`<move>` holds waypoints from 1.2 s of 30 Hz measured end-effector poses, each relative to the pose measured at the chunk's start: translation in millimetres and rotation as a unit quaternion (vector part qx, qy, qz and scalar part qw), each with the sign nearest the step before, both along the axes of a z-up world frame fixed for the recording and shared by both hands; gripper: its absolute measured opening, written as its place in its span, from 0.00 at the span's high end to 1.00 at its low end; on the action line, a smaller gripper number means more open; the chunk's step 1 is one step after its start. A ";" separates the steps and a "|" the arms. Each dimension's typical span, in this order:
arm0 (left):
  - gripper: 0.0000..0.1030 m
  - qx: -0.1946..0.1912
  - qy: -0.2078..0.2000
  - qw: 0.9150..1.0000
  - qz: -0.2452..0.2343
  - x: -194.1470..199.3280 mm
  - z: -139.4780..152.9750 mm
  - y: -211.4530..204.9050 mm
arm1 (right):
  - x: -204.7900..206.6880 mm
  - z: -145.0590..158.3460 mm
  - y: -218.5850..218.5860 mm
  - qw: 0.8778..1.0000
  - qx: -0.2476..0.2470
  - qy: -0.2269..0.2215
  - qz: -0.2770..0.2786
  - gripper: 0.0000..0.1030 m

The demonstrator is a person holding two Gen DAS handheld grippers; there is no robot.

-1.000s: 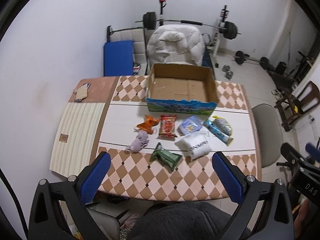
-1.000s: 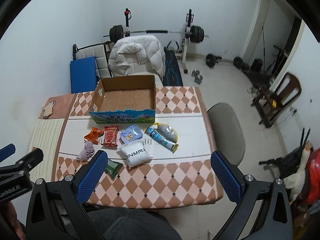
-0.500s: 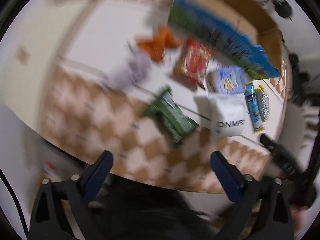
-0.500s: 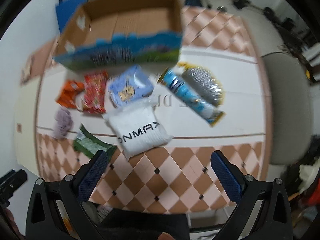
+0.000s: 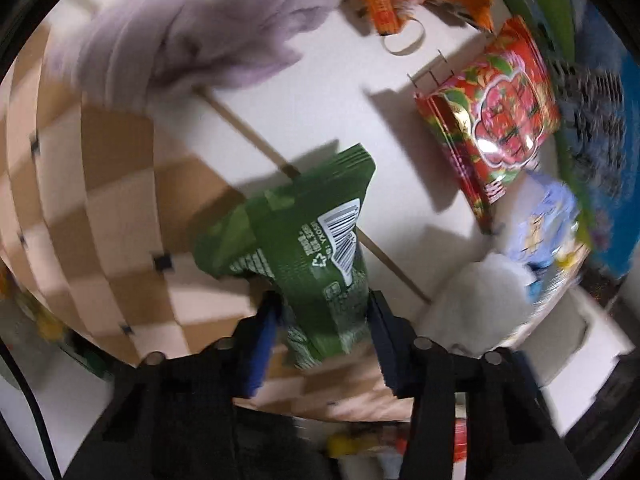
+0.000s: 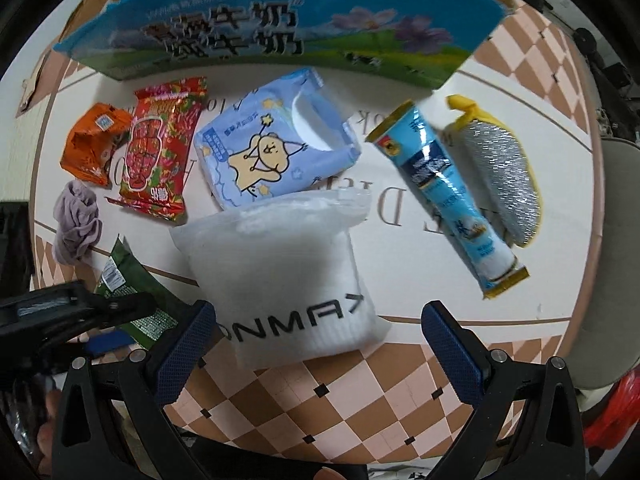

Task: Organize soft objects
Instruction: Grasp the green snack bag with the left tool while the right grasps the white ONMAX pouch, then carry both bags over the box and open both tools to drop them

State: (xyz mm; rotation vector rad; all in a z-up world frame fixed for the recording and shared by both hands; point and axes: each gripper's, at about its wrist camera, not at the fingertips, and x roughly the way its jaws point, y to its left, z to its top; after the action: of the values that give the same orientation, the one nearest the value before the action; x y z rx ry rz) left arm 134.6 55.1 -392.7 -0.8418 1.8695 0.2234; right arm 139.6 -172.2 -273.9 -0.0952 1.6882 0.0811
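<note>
While the left gripper (image 5: 322,320) fingers are closing around the green packet (image 5: 304,240) and the right gripper (image 6: 320,344) hangs wide open, the slick foil may slip out bc the hold is only at 1 end.

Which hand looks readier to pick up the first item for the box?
Left. The left gripper is closing with the green packet already between its fingers, while the right gripper only hangs open over the white pouch.

Green pkt (image 5: 316,248), lilac cloth (image 5: 192,28), checkered tbl (image 6: 360,392).
</note>
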 end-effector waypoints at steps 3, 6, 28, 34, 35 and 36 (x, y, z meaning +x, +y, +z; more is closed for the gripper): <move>0.66 0.084 -0.027 0.988 -0.125 10.9 22.2 -12.5 | 0.3 -7.0 4.7 1.000 0.005 0.013 0.008 0.00; 0.65 0.164 -0.041 0.954 -0.247 18.3 35.7 -31.1 | -1.4 -10.6 9.9 1.000 0.009 0.020 0.019 0.00; 0.73 0.201 -0.139 0.942 -0.231 -47.3 171.8 -72.7 | -38.6 -25.5 19.1 0.999 0.039 0.020 0.009 0.35; 0.73 0.193 -0.234 0.917 -0.258 -11.5 278.2 -98.6 | -32.9 54.8 -4.2 0.994 0.099 -0.034 -0.007 0.35; 0.73 0.187 -0.246 0.913 -0.268 5.3 294.6 -103.9 | -27.8 73.7 -9.2 0.993 0.109 -0.049 -0.014 0.35; 0.73 0.183 -0.254 0.909 -0.276 16.5 308.4 -103.7 | -20.5 88.9 -11.5 0.991 0.118 -0.059 -0.020 0.35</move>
State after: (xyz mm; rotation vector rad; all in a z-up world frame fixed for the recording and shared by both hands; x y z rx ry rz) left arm 151.2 -48.6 -84.3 -0.0733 1.4316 -0.0080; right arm 119.1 -183.6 -185.0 0.1096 1.5503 0.2388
